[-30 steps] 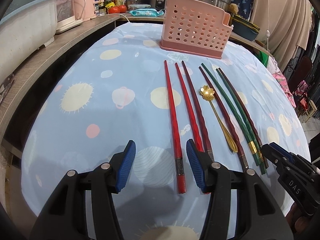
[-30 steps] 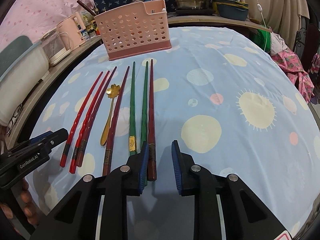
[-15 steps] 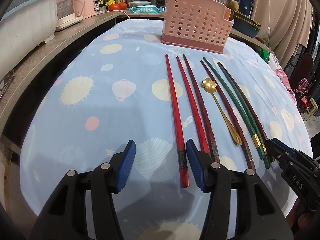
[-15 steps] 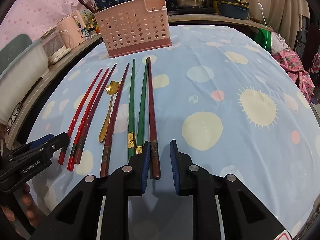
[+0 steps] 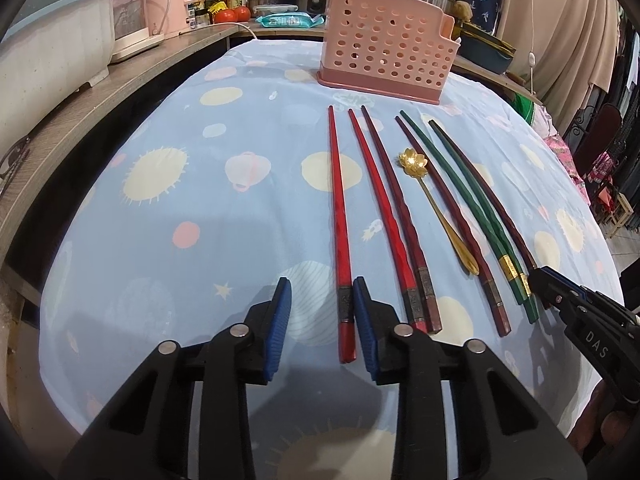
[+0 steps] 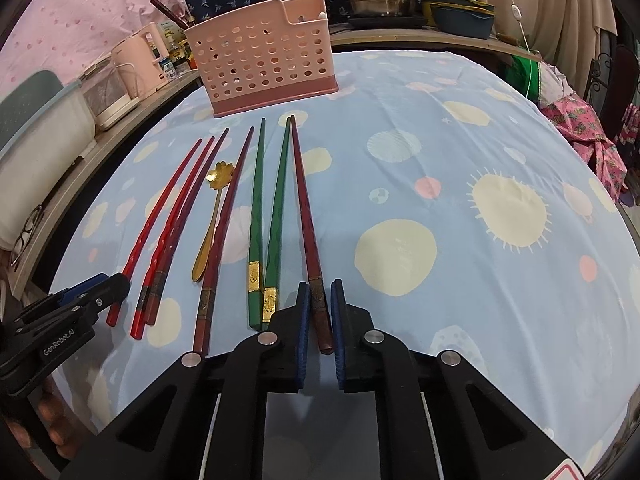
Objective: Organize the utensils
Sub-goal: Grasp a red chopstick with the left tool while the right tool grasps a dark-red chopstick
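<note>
Now right hand-held gripper [image 6: 320,312] clenched on maroon chopstick [image 6: 306,216]; left hand-held gripper [image 5: 322,312] released, narrowing around red chopstick [image 5: 340,220].

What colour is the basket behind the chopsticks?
Pink, with round holes in its wall: basket, clearest in the right wrist view.

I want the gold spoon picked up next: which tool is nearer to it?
Hard to call. The gold spoon lies mid-row between them. The left tool straddles the leftmost red chopstick; the right tool is shut on the rightmost dark red chopstick.
</note>
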`<state>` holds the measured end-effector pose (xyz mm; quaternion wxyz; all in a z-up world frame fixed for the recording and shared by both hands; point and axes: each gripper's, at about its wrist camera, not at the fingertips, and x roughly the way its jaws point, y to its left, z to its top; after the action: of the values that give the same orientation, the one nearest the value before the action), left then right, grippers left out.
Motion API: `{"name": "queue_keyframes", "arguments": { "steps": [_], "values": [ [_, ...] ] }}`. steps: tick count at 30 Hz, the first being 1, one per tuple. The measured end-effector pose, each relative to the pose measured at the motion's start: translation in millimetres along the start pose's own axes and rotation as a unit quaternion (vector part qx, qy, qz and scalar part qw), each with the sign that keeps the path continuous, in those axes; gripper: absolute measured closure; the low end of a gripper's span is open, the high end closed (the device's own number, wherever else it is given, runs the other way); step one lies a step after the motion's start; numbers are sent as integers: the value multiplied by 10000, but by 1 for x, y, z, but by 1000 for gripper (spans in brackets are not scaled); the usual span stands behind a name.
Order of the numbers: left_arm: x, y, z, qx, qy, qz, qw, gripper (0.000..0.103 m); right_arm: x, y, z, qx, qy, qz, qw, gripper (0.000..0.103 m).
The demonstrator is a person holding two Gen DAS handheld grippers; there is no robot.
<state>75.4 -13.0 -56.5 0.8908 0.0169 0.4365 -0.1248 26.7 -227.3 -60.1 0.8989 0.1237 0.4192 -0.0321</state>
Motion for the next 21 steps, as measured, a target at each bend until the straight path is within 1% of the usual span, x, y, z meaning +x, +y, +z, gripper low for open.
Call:
{"name": "queue_keyframes", "arguments": {
  "steps": [1, 6, 9, 14, 21],
  "values": [
    [-1, 1, -1, -3, 1, -6, 10000, 76, 0, 0, 0, 0, 0, 2, 10000, 94],
    [-2, 2, -3, -26, 25, -60, 10000, 89, 0, 0, 0, 3, 5, 9, 10000, 94],
    [-4, 3, -4, -65, 60, -106, 9999, 94, -2, -1, -2, 14, 6, 22, 10000, 95],
    [-11, 6, -3, -142, 86, -223, 9996, 96, -8, -4, -2, 64, -31, 49, 10000, 95],
    [-34, 9, 8, -172, -153, -322, 9992, 96, -28, -10, 7, 187, -253, 153, 9994, 96]
  ]
}}
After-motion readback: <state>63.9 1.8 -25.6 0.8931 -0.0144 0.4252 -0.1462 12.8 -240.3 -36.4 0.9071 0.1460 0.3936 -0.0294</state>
